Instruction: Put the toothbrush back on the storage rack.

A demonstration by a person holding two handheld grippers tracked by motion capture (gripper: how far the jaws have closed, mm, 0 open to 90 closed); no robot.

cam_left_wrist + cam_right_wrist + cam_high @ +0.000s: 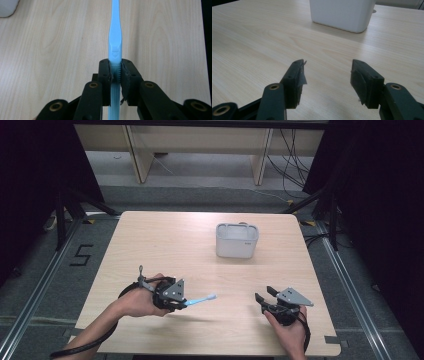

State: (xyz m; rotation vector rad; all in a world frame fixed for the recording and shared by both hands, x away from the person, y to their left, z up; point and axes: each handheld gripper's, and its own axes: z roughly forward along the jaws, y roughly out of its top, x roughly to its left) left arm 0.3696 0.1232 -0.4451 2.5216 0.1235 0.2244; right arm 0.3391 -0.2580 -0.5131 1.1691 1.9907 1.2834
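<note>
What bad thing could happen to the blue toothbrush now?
1. The left gripper pinches the blue toothbrush near one end, so most of it sticks out; it might swivel or slip.
2. That long free end could bump the table if the hand dips.
3. The white holder has small top slots, so the toothbrush might miss one.

My left gripper [115, 72] clamps the light blue toothbrush [115, 37] by its ribbed handle, which runs straight ahead over the pale wooden table [50, 50], white container [7, 7] corner top-left.

Lab recording bay — black curtains [30, 180], floor rails [35, 285], loose cables [292, 157].
</note>
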